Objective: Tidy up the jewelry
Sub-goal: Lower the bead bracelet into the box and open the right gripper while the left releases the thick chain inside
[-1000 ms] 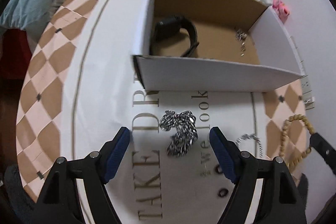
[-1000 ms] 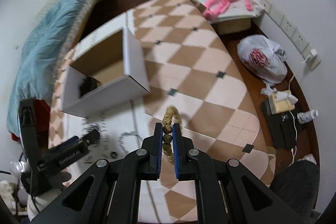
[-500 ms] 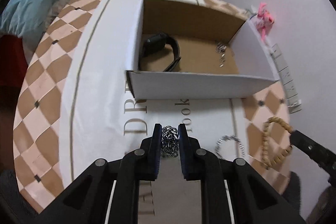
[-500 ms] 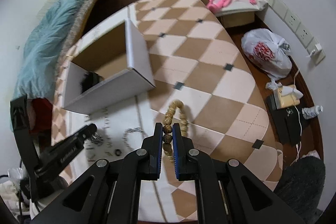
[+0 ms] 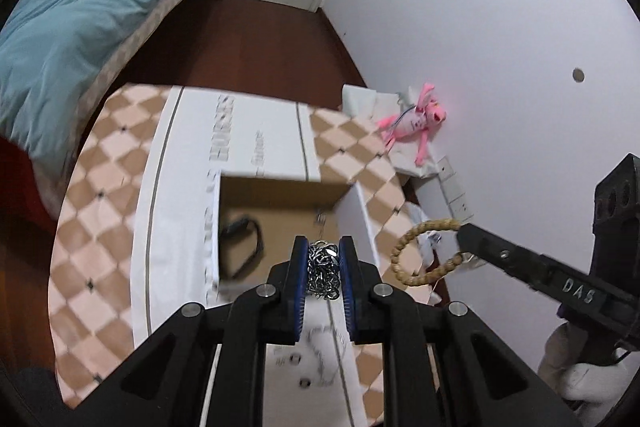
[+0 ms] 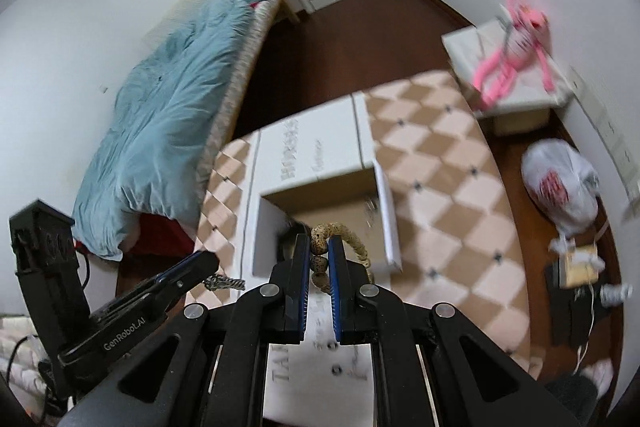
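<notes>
My left gripper is shut on a bunched silver chain and holds it in the air above the near edge of the open white cardboard box. My right gripper is shut on a wooden bead bracelet and holds it above the box. In the left wrist view the bead bracelet hangs from the right gripper at the right of the box. In the right wrist view the chain hangs from the left gripper. A black band lies in the box.
The box stands on a table with a checkered cloth and a white printed runner. A thin silver bracelet and small rings lie on the runner near me. A bed with a blue duvet is at left, a pink plush toy at right.
My left gripper closed on the silver chain and lifted it off the runner toward the box. My right gripper rose with the bead bracelet and moved over the box.
</notes>
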The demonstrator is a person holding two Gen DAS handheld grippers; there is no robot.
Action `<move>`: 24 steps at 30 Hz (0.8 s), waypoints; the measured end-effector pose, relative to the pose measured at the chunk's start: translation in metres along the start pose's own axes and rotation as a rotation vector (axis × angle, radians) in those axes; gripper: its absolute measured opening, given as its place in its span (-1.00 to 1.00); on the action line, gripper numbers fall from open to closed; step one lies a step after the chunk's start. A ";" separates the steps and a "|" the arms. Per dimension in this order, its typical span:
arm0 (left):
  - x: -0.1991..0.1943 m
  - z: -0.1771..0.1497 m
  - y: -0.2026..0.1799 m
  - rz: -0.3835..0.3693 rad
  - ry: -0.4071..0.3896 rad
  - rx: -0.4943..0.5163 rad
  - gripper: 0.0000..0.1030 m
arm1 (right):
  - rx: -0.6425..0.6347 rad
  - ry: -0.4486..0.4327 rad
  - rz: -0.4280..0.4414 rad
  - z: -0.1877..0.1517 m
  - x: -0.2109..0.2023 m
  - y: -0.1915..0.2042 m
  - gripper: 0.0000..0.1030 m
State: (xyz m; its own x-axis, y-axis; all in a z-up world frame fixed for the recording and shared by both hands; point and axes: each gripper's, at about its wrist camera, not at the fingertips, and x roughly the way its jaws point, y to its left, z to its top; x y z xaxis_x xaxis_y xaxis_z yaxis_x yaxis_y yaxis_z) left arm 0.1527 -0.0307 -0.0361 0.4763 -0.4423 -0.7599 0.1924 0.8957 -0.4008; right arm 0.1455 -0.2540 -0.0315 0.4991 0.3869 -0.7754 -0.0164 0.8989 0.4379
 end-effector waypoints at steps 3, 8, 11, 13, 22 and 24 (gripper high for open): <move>0.020 0.020 0.006 -0.002 0.035 -0.007 -0.76 | -0.021 0.041 -0.012 0.018 0.025 0.006 -0.82; 0.058 0.033 0.023 0.003 0.123 -0.029 -0.76 | -0.035 0.152 -0.033 0.026 0.077 0.005 -0.82; 0.079 0.036 0.031 0.024 0.190 -0.063 -0.74 | -0.040 0.210 -0.031 0.026 0.103 0.001 -0.82; 0.089 0.037 0.036 0.025 0.224 -0.096 -0.73 | -0.031 0.242 -0.032 0.025 0.115 -0.003 -0.81; 0.080 0.037 0.037 0.222 0.150 -0.017 0.38 | -0.056 0.282 -0.145 0.021 0.123 -0.020 0.24; 0.076 0.031 0.038 0.280 0.133 0.003 0.54 | -0.081 0.279 -0.207 0.017 0.122 -0.021 0.27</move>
State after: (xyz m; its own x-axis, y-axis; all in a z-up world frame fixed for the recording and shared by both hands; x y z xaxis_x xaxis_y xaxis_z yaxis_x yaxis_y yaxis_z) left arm 0.2228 -0.0287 -0.0929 0.3949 -0.1805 -0.9008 0.0720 0.9836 -0.1655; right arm 0.2208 -0.2295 -0.1275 0.2434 0.2265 -0.9431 -0.0142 0.9731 0.2301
